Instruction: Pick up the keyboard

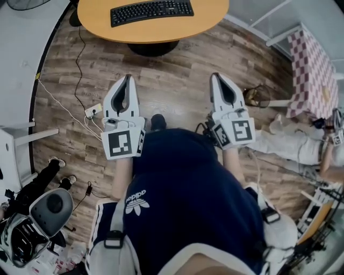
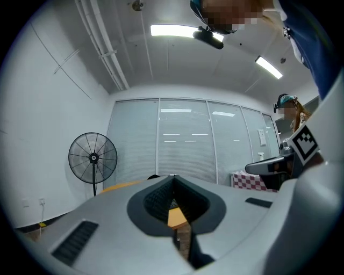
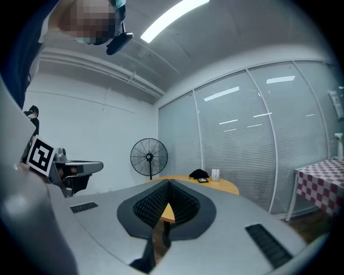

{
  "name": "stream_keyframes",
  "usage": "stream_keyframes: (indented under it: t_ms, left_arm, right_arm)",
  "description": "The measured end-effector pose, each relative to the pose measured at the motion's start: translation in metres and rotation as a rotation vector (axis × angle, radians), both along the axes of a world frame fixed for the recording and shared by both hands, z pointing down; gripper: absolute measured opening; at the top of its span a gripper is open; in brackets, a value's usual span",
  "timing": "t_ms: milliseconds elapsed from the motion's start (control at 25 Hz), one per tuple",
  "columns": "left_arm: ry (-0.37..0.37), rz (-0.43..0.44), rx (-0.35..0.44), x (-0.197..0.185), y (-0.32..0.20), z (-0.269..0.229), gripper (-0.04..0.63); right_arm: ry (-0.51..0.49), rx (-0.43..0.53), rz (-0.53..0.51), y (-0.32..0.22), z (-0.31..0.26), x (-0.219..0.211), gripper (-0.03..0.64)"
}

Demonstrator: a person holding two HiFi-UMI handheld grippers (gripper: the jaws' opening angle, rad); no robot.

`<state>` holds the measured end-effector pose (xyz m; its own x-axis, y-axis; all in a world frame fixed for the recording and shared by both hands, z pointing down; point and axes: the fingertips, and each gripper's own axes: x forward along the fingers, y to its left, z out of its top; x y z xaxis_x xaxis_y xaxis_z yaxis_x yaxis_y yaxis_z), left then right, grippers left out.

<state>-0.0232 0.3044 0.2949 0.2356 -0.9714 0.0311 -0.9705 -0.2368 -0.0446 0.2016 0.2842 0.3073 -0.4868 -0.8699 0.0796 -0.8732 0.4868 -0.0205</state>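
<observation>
The keyboard on the desk looks light, stiff; best pinched at its ends; left gripper and right gripper both clenched, empty.

Far ahead of you, the keyboard is black on an orange-tan round table. The floor is brown wood-grain. At far right, the tablecloth is checked white and what looks like red. Your left gripper and right gripper are pale grey, with black-and-white square markers.

A keyboard lies on a table ahead, with the left gripper and right gripper side by side over the floor, short of the table.
</observation>
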Motion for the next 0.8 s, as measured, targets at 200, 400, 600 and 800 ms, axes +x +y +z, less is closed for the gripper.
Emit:
stream_keyframes:
  t_ms: [200,400,600,800]
  left_arm:
    - [0.002,0.003,-0.005,-0.023,-0.029,0.004,0.003]
    - [0.025,-0.020,-0.037,-0.038,-0.047,0.013,0.003]
    - [0.030,-0.033,-0.060,-0.043,-0.068,0.020,0.003]
    - [0.027,-0.066,-0.075,-0.047,-0.105,0.021,0.003]
  right_arm:
    - [-0.009,-0.004,0.024,-0.027,0.003,-0.017,0.003]
    - [0.005,-0.018,0.010,-0.044,0.009,-0.032,0.003]
    - [-0.002,-0.013,0.009,-0.073,0.009,-0.038,0.003]
    - [-0.004,-0.035,-0.002,-0.117,0.014,-0.034,0.003]
